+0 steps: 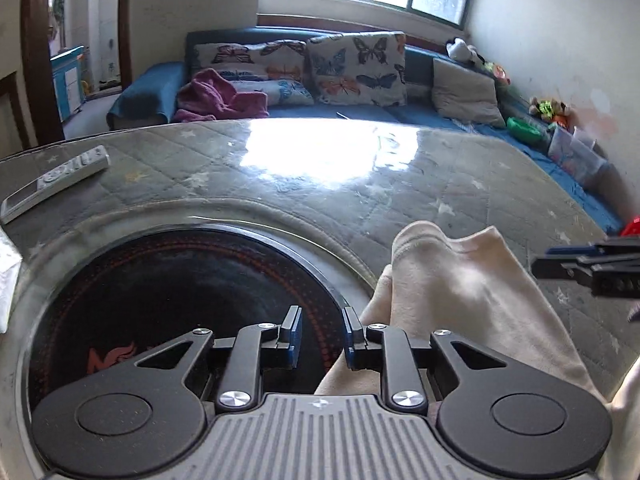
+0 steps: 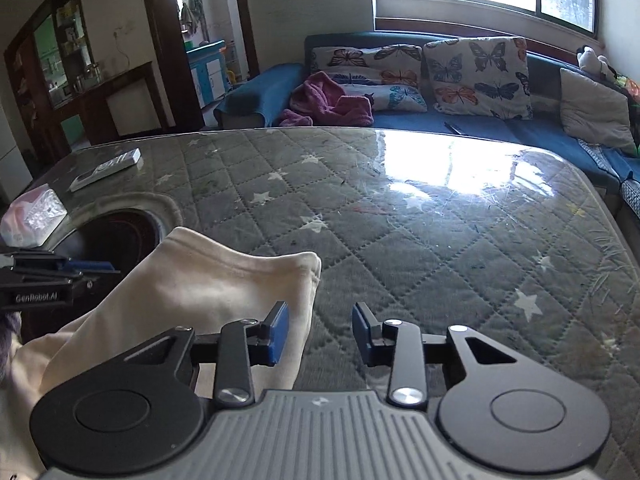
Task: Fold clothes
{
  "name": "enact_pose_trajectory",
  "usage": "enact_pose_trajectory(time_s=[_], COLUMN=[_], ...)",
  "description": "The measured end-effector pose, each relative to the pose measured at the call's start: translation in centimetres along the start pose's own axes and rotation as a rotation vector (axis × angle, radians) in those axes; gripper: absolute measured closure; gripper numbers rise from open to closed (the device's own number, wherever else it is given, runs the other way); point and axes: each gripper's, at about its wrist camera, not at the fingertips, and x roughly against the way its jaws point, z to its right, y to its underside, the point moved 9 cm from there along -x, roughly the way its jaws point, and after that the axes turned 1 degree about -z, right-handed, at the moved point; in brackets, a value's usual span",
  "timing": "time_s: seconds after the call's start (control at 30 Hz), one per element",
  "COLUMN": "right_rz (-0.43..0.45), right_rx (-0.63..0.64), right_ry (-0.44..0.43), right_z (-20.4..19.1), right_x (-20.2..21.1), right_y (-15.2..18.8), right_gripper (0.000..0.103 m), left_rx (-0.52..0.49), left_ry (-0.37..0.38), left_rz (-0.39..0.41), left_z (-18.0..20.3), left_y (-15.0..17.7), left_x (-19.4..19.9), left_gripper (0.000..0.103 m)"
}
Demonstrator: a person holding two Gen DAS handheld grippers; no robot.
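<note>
Cream garment [image 2: 208, 280] on grey, star-patterned quilted table cover [image 2: 400, 240].

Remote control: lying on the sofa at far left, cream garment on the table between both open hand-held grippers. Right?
Not quite. The remote control lies on the table, near its far left edge, not on the sofa; the right wrist view shows it. The cream garment and both open hand-held grippers, left and right, are as stated.

We see both views from low over the table [image 1: 400, 184], facing the sofa [image 2: 520, 128]; both share it.
</note>
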Motion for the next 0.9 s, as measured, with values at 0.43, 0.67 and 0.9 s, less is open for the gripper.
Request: enact_pose_trajectory(time_s=[0.43,0.67,0.9], right_rz=[-0.003,0.011,0.078], right_rx=[0.007,0.057,0.093], right_ry=[-0.020,-0.001,0.108], right_z=[-0.4,-1.7,-0.3], right_x=[-2.4,-2.5,-0.8], right_y=[-0.6,-0.5,-1.7], right_gripper=[0.069,0.099,0.099], left_rx=[-0.109,-0.110,-0.019], left_ry=[0.064,0.020,-0.086], left_rz=[0.021,0.112,0.136], left_z=[2.8,1.4,-3.7], left_y=[0.2,-0.7,-1.3], left_x=[-0.9,0.5,0.9], left_gripper=[0.082,0.094,0.094])
